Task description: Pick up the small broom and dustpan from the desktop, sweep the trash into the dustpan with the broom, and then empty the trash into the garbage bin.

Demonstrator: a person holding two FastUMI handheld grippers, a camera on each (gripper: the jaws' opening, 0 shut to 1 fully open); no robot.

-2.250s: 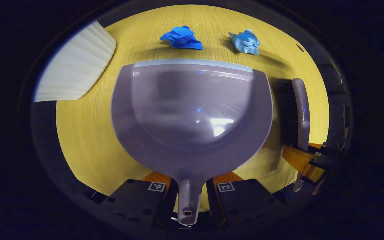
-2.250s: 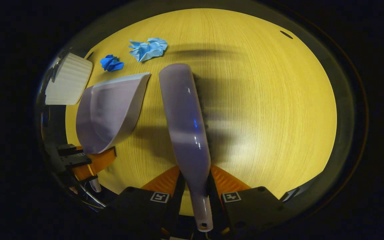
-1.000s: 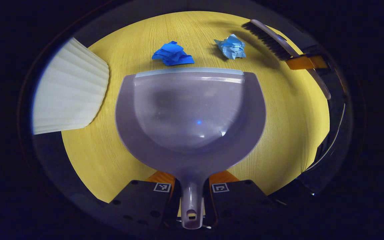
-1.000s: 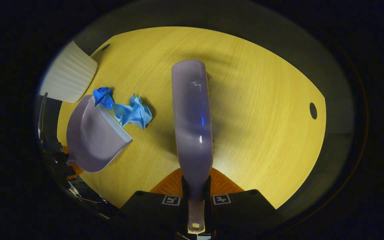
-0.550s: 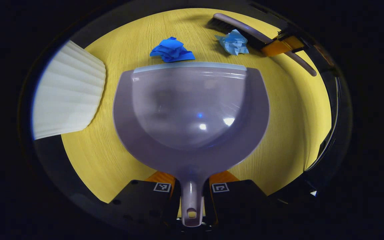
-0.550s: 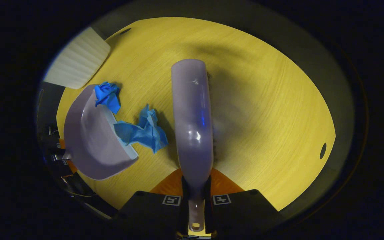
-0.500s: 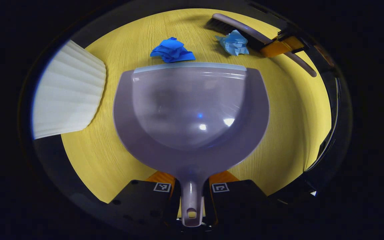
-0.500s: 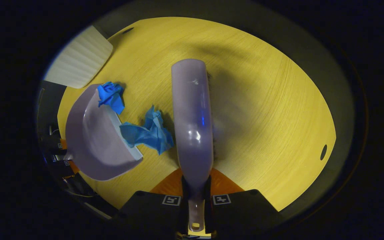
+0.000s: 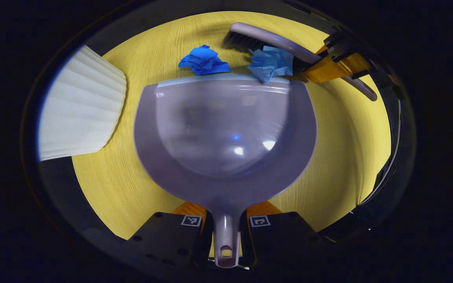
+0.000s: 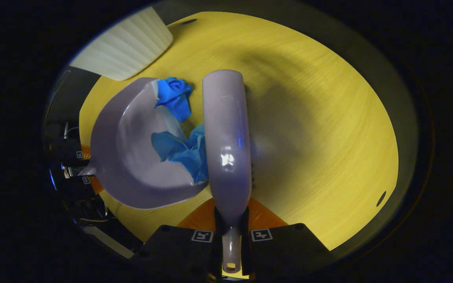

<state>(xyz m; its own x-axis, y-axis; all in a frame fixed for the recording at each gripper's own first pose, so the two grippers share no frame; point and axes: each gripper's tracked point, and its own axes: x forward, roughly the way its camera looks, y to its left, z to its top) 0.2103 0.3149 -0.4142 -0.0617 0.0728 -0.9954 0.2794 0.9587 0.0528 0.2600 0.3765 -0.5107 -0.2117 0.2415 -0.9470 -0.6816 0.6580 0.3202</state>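
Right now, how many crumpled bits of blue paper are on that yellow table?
2. The darker blue wad lies on the table just beyond the dustpan's lip. The lighter blue wad sits at the lip's other end, against the broom. None seems hidden.

A round yellow wood-grain tabletop (image 9: 104,184) carries a white ribbed, fan-shaped object (image 9: 81,114) (possibly pleated plastic) at its nine o'clock edge; a small dark hole (image 10: 380,198) sits near four o'clock.
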